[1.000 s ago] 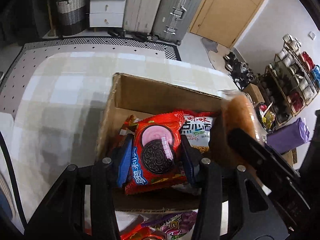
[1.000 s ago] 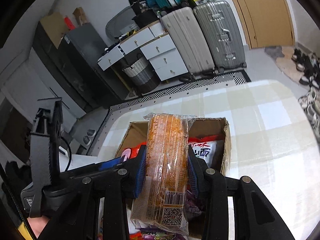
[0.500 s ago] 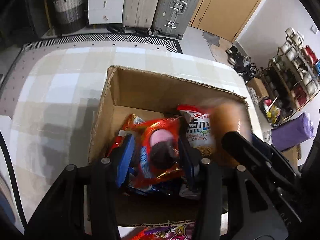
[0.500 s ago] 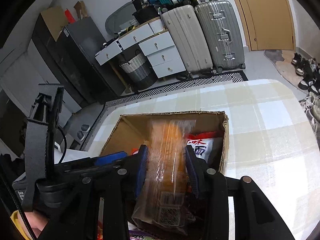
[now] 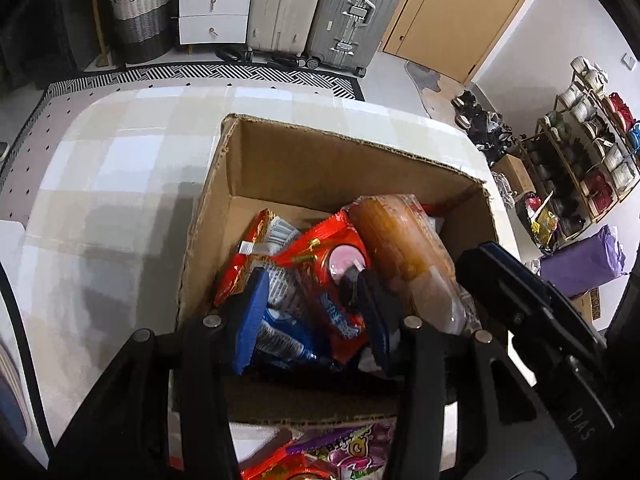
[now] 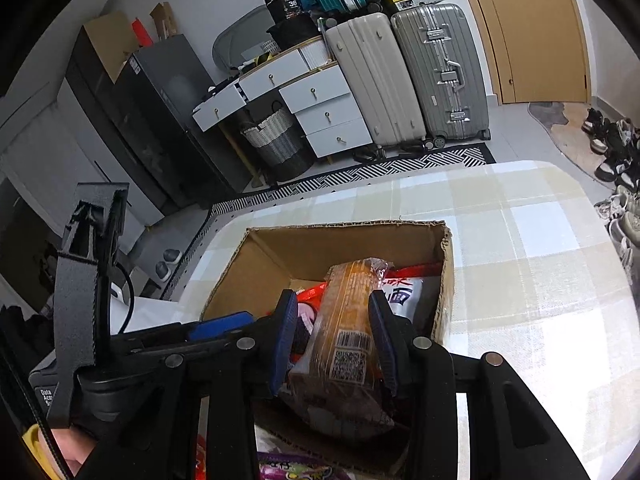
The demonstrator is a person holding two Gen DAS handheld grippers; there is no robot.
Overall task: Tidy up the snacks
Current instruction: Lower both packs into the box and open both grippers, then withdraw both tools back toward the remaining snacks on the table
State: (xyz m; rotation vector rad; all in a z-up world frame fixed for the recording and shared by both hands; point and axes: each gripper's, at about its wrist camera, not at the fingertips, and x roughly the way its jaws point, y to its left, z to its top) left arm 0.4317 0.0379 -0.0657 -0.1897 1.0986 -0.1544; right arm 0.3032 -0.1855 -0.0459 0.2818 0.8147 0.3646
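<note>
Checked tablecloth [image 6: 520, 240] under cardboard box [image 5: 320, 160]; suitcases [image 6: 400, 76] behind. Left jaws pinch red packet [image 5: 320, 276], right jaws orange packet [image 6: 348, 320].

Each view looks forward along its own hand-held gripper, tilted down into the open cardboard box [image 5: 320, 168] on the bench [image 5: 100, 184] from close above its near edge. The left view looks more steeply down and sees the right hand-held gripper [image 5: 516, 296] to its right. The right view sees the left hand-held gripper [image 6: 216, 330] to its left. Both share the box [image 6: 340, 244], the bench [image 6: 520, 240] and the suitcases [image 5: 352, 12] beyond [image 6: 436, 76].
</note>
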